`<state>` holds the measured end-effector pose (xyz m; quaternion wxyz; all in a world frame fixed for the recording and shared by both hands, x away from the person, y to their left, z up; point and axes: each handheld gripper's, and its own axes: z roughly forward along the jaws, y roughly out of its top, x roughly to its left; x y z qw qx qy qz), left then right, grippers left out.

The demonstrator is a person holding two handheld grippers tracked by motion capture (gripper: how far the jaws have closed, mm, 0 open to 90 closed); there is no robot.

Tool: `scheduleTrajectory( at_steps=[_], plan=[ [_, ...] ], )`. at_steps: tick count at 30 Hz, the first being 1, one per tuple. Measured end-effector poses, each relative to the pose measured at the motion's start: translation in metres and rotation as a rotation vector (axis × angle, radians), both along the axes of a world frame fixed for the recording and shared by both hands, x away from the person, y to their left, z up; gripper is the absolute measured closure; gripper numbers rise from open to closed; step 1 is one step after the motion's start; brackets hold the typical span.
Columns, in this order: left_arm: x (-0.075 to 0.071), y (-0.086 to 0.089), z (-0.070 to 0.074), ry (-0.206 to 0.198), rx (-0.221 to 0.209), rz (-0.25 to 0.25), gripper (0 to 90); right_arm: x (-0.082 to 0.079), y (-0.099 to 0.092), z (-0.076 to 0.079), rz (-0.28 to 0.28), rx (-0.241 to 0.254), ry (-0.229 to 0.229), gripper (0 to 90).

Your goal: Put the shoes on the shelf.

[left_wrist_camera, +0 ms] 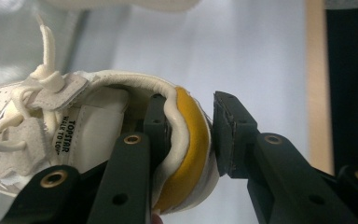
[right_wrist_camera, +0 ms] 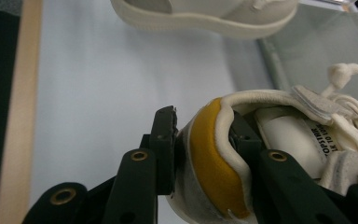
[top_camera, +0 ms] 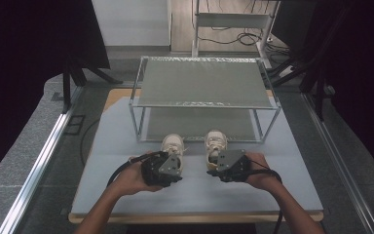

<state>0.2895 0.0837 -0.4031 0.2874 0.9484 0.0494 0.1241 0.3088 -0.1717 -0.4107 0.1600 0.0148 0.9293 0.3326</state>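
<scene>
Shoes pinched at heels by both grippers' fingers, wire shelf rack just behind.

Two cream-white shoes, the left shoe and the right shoe, sit at the centre of a pale grey-blue table mat. Each heel collar is lined mustard yellow, and the tongue carries black lettering. The left shoe's toe area at the left of the frame has a pattern of tiny perforated dots. Both grippers are black with brass-coloured rivets. Silver metal rack, upper centre, with grey shelves.
</scene>
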Motion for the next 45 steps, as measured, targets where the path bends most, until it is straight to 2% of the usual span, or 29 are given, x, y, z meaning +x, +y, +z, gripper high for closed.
scheduleTrajectory(
  at_steps=[1,4,6,11,15,19,26,33,41,42,43,45],
  plan=[
    [0.010,-0.005,0.003,-0.012,0.000,0.004,68.0,0.003,0.002,0.001,0.001,-0.011,-0.010,69.1],
    [0.025,-0.010,0.006,-0.018,-0.007,0.018,67.9,0.012,0.007,0.003,0.004,-0.017,-0.018,69.1],
    [0.035,-0.013,0.009,-0.041,-0.004,0.021,68.0,0.019,0.009,0.004,0.019,-0.013,-0.021,69.1],
    [0.053,-0.015,0.011,-0.053,-0.037,0.050,68.0,0.035,0.016,0.003,0.027,-0.019,-0.021,69.1],
    [0.064,-0.020,0.009,-0.061,-0.027,0.040,68.0,0.045,0.020,0.002,0.024,-0.031,-0.024,69.1],
    [0.072,-0.025,0.006,-0.048,-0.005,0.028,67.9,0.054,0.022,0.000,0.021,-0.011,-0.023,69.1],
    [0.088,-0.035,0.001,-0.032,0.009,0.009,67.9,0.071,0.023,-0.006,0.007,-0.033,-0.026,69.0],
    [0.106,-0.041,-0.007,-0.010,-0.004,0.013,67.9,0.086,0.024,-0.010,-0.021,-0.032,-0.034,69.0],
    [0.122,-0.044,-0.023,0.024,-0.027,0.024,67.3,0.104,0.029,-0.027,-0.037,-0.041,-0.018,68.6],
    [0.122,-0.044,-0.026,0.052,-0.036,0.048,67.0,0.106,0.030,-0.029,-0.038,-0.047,-0.021,68.3],
    [0.124,-0.044,-0.028,0.061,-0.043,0.054,66.3,0.106,0.031,-0.031,-0.050,-0.050,-0.004,68.3],
    [0.126,-0.043,-0.032,0.080,-0.049,0.064,63.7,0.110,0.032,-0.035,-0.048,-0.068,-0.005,68.0]
  ],
)
